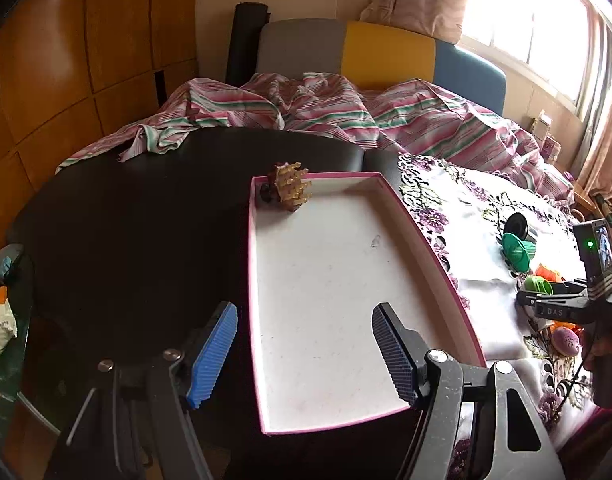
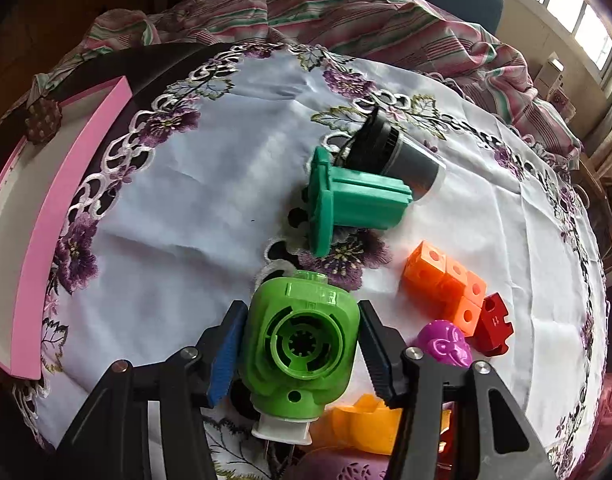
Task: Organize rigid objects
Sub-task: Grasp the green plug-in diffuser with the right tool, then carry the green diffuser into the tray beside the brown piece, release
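Two grippers are at work here. At the bottom of the right wrist view, the right gripper (image 2: 302, 350) holds a light green plastic part (image 2: 300, 346). Its two pads press on the part's left and right sides. I cannot tell if the part is lifted or rests on the white flowered cloth (image 2: 194, 200).

At the bottom of the left wrist view, the left gripper (image 1: 306, 354) is wide with nothing between its pads. It hangs over the near end of the pink-edged tray (image 1: 421, 216). Only one thing is in the tray: a brown spiky piece (image 1: 292, 188) in the top left corner.

More toys lie on the cloth. A dark green part (image 2: 357, 204) and a black and grey tube (image 2: 401, 152) touch each other near the middle. Orange cubes (image 2: 445, 284), a red block (image 2: 495, 326) and a purple toy (image 2: 445, 342) sit to the lower right. An orange piece (image 2: 357, 420) sits just under the held part.

My guess is that the green part goes into the tray next. Its sides are smooth and round, so it could slip or turn in the pads. It could bump the orange piece on the way up. The tray has a raised edge, so a low carry could knock the part loose. The left gripper sits over the tray, so the two could bump.
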A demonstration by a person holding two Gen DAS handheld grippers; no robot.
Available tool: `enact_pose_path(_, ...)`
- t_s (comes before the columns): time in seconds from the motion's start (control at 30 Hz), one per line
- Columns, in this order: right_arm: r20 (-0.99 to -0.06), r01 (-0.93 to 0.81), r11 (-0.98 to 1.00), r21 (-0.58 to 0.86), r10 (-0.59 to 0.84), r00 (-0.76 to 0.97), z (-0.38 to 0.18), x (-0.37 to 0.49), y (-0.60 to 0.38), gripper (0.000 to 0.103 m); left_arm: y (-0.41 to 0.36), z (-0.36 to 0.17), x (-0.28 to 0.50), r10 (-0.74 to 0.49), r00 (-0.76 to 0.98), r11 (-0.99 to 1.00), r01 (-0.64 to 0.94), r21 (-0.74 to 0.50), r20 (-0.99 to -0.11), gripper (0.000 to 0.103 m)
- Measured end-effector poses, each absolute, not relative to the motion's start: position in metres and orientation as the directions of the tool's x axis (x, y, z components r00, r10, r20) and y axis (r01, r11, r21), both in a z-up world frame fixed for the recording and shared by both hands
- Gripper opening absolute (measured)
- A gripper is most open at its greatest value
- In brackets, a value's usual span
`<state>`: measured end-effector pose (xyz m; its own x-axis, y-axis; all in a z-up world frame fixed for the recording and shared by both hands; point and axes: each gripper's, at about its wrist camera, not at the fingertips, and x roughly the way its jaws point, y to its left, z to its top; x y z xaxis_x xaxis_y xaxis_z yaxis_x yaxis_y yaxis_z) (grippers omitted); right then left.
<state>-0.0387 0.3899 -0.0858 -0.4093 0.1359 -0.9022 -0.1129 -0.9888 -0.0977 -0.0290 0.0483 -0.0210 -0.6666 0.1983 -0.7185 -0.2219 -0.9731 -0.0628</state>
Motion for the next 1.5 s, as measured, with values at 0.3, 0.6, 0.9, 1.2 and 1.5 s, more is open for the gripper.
enact_pose_path(0.3, -0.909, -0.02, -0.996, -0.082, 0.083, -0.409, -0.088, -0.041, 0.36, 0.055, 0.028, -0.021, -0.019, 0.173, -0.678, -0.98, -0.188, -0.06, -0.714, 0.071)
enact_pose_path(0.6, -0.866, -0.005, -0.998, -0.055, 0.05, -0.497, -0.052, -0.043, 0.328, 0.054, 0.012, -0.021, -0.018, 0.178, -0.684, -0.982, -0.168, -0.084, -0.708, 0.071)
enact_pose_path(0.9, -0.825, 0.089, -0.996, -0.015, -0.038, -0.564, -0.025, -0.051, 0.268, 0.053, 0.0, -0.023, -0.018, 0.178, -0.682, -0.983, -0.148, -0.105, -0.71, 0.071)
enact_pose_path(1.2, -0.818, 0.178, -0.984, 0.006, -0.107, -0.565, -0.023, -0.07, 0.208, 0.053, -0.013, -0.028, -0.018, 0.169, -0.678, -0.986, -0.12, -0.119, -0.715, 0.071)
enact_pose_path(1.5, -0.788, 0.143, -0.989, 0.041, -0.12, -0.604, -0.005, -0.08, 0.21, 0.053, -0.031, -0.034, -0.023, 0.149, -0.676, -0.988, -0.074, -0.134, -0.722, 0.071)
